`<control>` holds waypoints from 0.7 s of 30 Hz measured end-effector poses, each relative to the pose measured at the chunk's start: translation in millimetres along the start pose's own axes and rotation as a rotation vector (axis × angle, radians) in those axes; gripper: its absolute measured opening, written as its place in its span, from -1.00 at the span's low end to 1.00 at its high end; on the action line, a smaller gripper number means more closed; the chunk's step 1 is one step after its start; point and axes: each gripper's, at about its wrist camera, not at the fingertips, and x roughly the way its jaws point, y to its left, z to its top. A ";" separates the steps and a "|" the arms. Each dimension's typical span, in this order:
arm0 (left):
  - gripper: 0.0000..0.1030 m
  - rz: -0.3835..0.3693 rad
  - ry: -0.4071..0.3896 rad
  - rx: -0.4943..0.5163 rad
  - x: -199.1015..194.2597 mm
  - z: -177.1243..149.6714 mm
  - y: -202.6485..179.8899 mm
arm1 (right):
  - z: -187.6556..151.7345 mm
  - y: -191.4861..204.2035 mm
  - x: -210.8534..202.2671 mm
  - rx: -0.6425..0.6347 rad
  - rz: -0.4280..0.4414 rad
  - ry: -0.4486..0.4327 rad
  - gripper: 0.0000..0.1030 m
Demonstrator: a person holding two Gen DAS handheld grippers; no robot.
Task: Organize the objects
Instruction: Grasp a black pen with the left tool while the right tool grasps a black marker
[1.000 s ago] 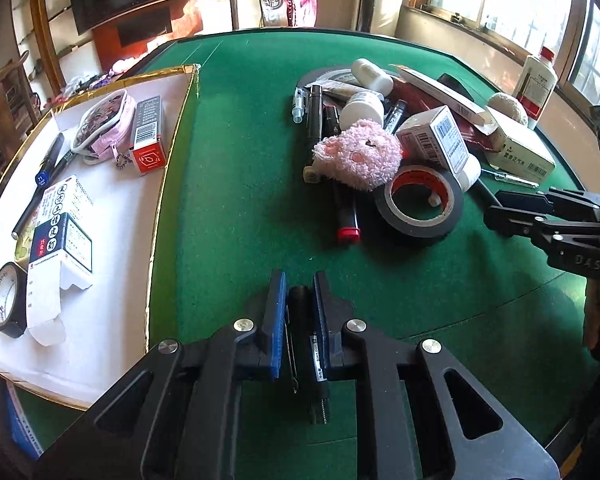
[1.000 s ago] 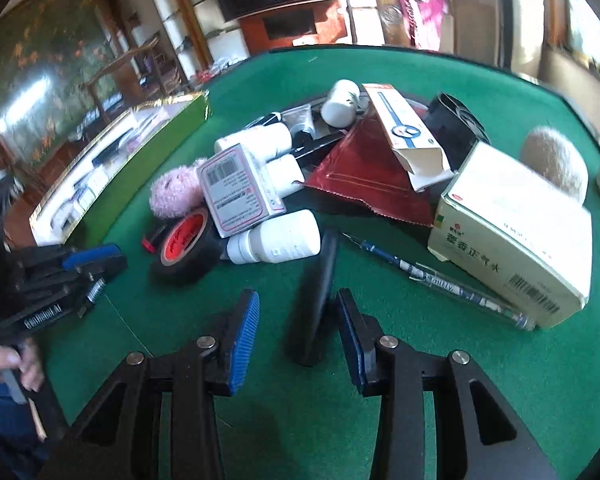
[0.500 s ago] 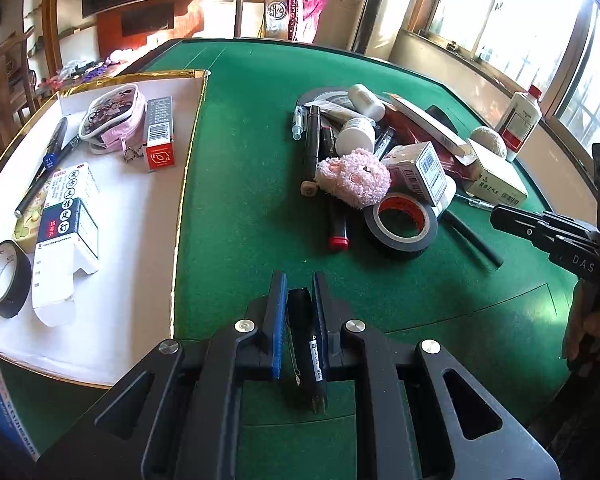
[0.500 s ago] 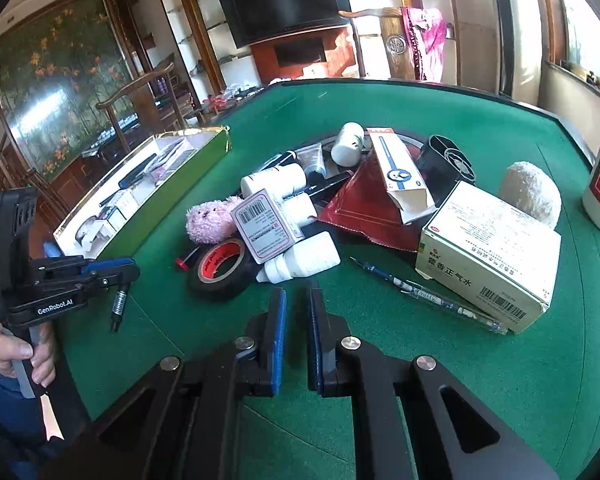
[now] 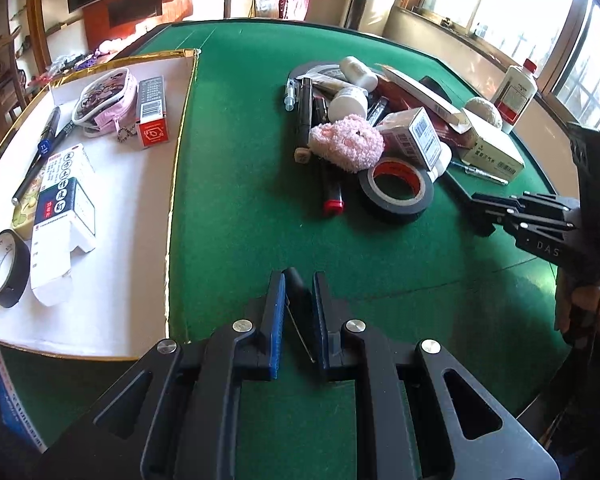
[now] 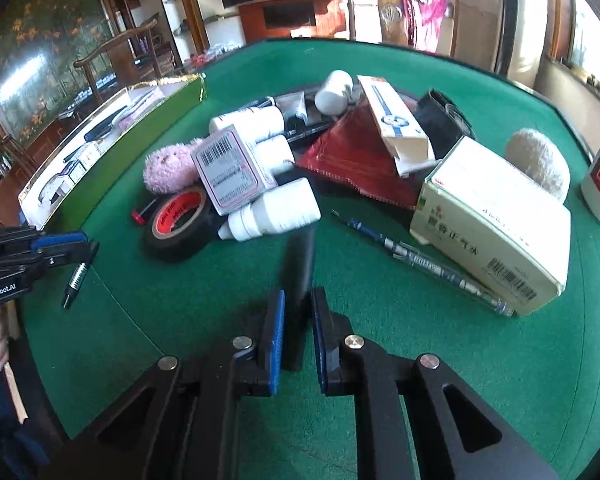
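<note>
My left gripper [image 5: 299, 280] is shut on a black clip pen [image 5: 296, 286]; in the right wrist view the pen's metal tip [image 6: 74, 284] hangs below that gripper [image 6: 88, 246]. My right gripper [image 6: 298, 296] has a black pen [image 6: 298, 260] between its pads, blurred and raised off the felt. Its jaws are opening slightly, but the pads still press on the pen. In the left wrist view this gripper [image 5: 476, 204] sits right of the pile. The pile holds a pink plush [image 5: 346, 146], a black tape roll [image 5: 396, 188], white bottles [image 6: 276, 214] and boxes.
A white gold-rimmed tray [image 5: 140, 220] on the left holds a pouch [image 5: 106, 102], boxes, pens and a tape roll [image 5: 4, 268]. A blue pen [image 6: 420, 260], a large white box [image 6: 496, 224], a fluffy ball [image 6: 538, 162] and a bottle [image 5: 514, 96] lie right. The green felt table edge [image 5: 540, 396] is near.
The right gripper's jaws closed around the black pen lying on the felt and lifted it. The left gripper kept its pen and barely moved.
</note>
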 end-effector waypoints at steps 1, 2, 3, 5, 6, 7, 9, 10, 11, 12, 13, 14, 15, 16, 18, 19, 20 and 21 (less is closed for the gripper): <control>-0.75 -0.004 0.005 -0.003 -1.0 -1.9 1.3 | -0.7 0.5 -0.4 -0.004 -0.006 -0.003 -0.76; -0.75 -0.006 0.009 -0.006 -2.7 -3.8 2.1 | -1.2 2.9 -0.7 -0.022 -0.023 -0.001 -0.78; -0.75 -0.014 0.017 -0.006 -4.9 -6.2 2.4 | -2.1 6.7 -0.3 -0.047 -0.043 -0.001 -0.79; -0.75 -0.021 0.029 0.004 -7.9 -10.6 1.4 | -3.2 12.2 0.3 -0.078 -0.071 -0.006 -0.83; -0.75 -0.005 0.036 0.010 -8.8 -13.2 0.1 | -3.5 13.1 -0.3 -0.079 -0.066 -0.007 -0.83; -0.75 0.010 0.041 0.022 -10.1 -15.9 -1.9 | -3.5 12.8 -1.9 -0.075 -0.064 -0.015 -0.83; -0.75 0.016 0.046 0.046 -11.0 -20.1 -5.6 | -2.8 12.4 -5.9 -0.077 -0.066 -0.029 -0.83; -0.67 0.022 0.046 0.048 -10.4 -21.7 -6.2 | -2.8 11.5 -7.2 -0.071 -0.058 -0.033 -0.83; -0.61 0.022 0.051 0.047 -8.4 -22.6 -6.5 | -2.9 11.8 -7.2 -0.069 -0.057 -0.033 -0.83; -0.60 0.023 0.051 0.049 -6.8 -23.3 -7.2 | -3.1 12.1 -7.0 -0.072 -0.057 -0.031 -0.83; -0.60 0.038 0.043 0.061 -6.6 -23.9 -8.7 | -3.2 12.5 -7.2 -0.072 -0.052 -0.032 -0.83; -0.60 0.055 0.037 0.076 -5.9 -23.9 -11.1 | -3.2 12.5 -8.4 -0.071 -0.048 -0.036 -0.83; -0.60 0.071 0.034 0.091 -4.9 -24.1 -13.8 | -2.6 12.9 -9.7 -0.070 -0.048 -0.041 -0.83; -0.60 0.083 0.024 0.107 -4.0 -24.5 -15.9 | -2.2 11.8 -12.2 -0.064 -0.046 -0.050 -0.83; -0.68 0.089 0.016 0.108 -3.3 -23.7 -15.6 | -1.9 10.1 -16.7 -0.054 -0.036 -0.063 -0.83; -0.71 0.093 0.015 0.108 -3.1 -23.5 -15.6 | -2.3 9.1 -17.7 -0.047 -0.029 -0.065 -0.83; -0.71 0.100 0.013 0.114 -3.4 -23.8 -16.2 | -2.6 9.0 -17.4 -0.043 -0.023 -0.063 -0.83; -0.71 0.112 0.010 0.128 -3.6 -24.4 -18.5 | -3.5 9.5 -16.4 -0.047 -0.016 -0.055 -0.83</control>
